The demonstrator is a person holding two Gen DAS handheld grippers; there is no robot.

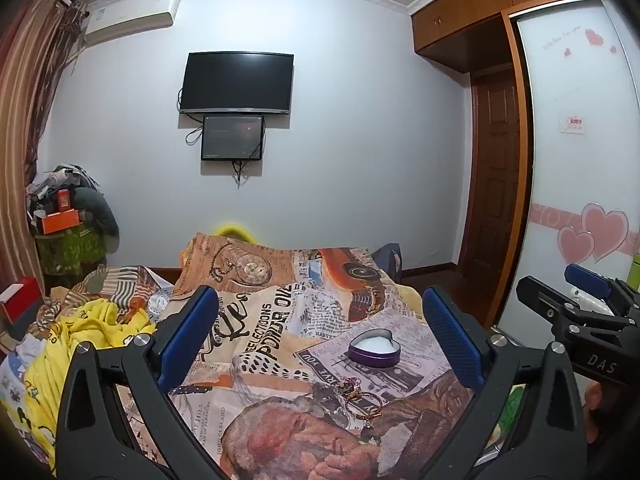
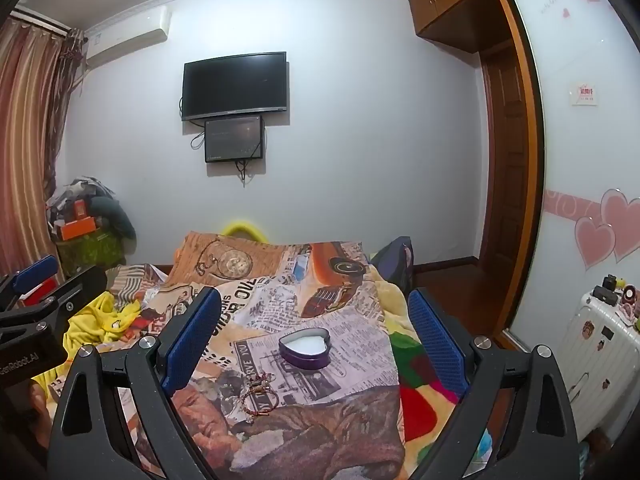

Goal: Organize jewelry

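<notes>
A purple heart-shaped tin [image 1: 375,347] with a white inside lies open on the printed bedspread [image 1: 260,320]; it also shows in the right wrist view [image 2: 305,346]. A small pile of bracelets and rings [image 1: 360,396] lies just in front of it, seen as a red cord bracelet with other pieces [image 2: 260,398] in the right wrist view. My left gripper [image 1: 320,320] is open and empty, held above the bed short of the jewelry. My right gripper [image 2: 316,320] is open and empty too, and shows at the right edge of the left wrist view [image 1: 576,296].
Yellow clothes [image 1: 88,320] lie crumpled on the bed's left. A white suitcase [image 2: 600,352] with small items stands at the right by the sliding wardrobe door [image 2: 580,160]. A TV [image 1: 237,82] hangs on the far wall. Piled boxes and bags [image 1: 68,220] stand in the left corner.
</notes>
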